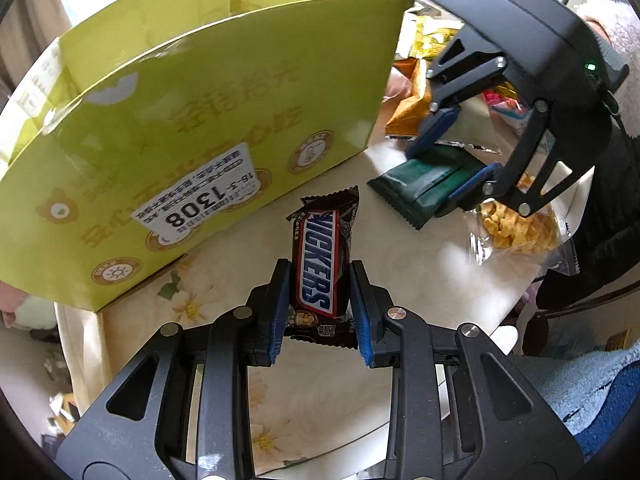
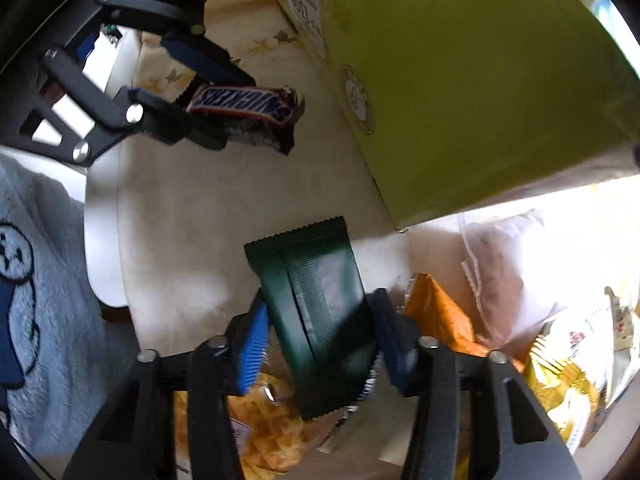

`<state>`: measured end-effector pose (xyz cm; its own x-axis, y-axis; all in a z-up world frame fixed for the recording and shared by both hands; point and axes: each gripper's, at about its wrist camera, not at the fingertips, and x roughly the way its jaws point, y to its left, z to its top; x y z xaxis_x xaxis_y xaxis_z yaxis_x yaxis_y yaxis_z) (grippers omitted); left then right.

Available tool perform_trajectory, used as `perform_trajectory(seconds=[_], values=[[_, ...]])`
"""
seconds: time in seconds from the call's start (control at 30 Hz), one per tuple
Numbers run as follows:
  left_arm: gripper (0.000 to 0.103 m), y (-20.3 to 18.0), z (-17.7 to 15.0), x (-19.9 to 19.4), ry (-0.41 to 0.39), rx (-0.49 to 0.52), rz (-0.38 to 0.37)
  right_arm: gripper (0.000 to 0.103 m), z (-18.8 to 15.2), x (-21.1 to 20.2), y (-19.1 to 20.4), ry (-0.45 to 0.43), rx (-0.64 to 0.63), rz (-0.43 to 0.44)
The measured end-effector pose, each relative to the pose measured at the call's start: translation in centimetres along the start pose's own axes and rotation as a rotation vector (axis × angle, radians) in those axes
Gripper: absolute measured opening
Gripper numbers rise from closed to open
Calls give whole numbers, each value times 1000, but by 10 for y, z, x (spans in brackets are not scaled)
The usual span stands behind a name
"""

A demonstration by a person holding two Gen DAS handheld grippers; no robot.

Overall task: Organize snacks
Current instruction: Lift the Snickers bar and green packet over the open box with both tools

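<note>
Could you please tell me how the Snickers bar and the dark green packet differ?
The Snickers bar is brown with a bold blue logo; the green packet is plain, wider and flatter. The bar sits in the left tongs, the packet in the right tongs. Both are sealed, crimp-ended and gripped.

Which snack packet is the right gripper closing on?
The dark green packet, flat on the tablecloth between the right gripper pads. The Snickers bar sits in the left gripper; the orange and clear bags lie untouched.
</note>
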<state>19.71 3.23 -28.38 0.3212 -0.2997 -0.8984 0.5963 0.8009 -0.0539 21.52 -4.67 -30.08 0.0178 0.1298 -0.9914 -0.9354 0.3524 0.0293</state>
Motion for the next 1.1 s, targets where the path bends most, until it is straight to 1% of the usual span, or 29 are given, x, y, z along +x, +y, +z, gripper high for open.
perform_trajectory(seconds=[0.1, 0.23, 0.27, 0.33, 0.37, 0.43, 0.5, 0.57, 0.67, 0.73, 0.9, 0.97, 1.1], values=[[26, -2, 2, 1, 1, -15, 8, 40, 1, 3, 4, -16, 2, -6], [26, -7, 4, -4, -7, -27, 22, 40, -13, -1, 10, -48, 16, -29], [26, -9, 3, -6, -9, -28, 26, 39, -20, -7, 15, -56, 22, -35], [26, -14, 5, -11, -16, -30, 39, 39, -21, -12, 17, -75, 34, -39], [26, -16, 6, -15, -20, -31, 45, 39, -29, -20, 17, -88, 35, -41], [26, -21, 8, -21, -29, -38, 60, 38, -29, -35, 20, -111, 38, -59], [26, -25, 10, -26, -34, -56, 78, 38, -32, -42, 22, -142, 48, -67], [26, -30, 12, -38, -44, -74, 100, 38, -42, -54, 24, -181, 64, -68], [26, -35, 12, -58, -75, -110, 130, 38, -44, -74, 27, -237, 77, -68], [26, -39, 12, -72, -97, -141, 146, 38, -54, -80, 26, -273, 81, -71], [26, -52, 21, -112, -158, -186, 206, 38, -69, -122, 21, -366, 130, -79], [26, -54, 27, -129, -185, -204, 233, 38, -53, -142, 22, -394, 152, -80], [26, -55, 44, -154, -225, -237, 281, 38, -49, -175, 13, -466, 188, -95]])
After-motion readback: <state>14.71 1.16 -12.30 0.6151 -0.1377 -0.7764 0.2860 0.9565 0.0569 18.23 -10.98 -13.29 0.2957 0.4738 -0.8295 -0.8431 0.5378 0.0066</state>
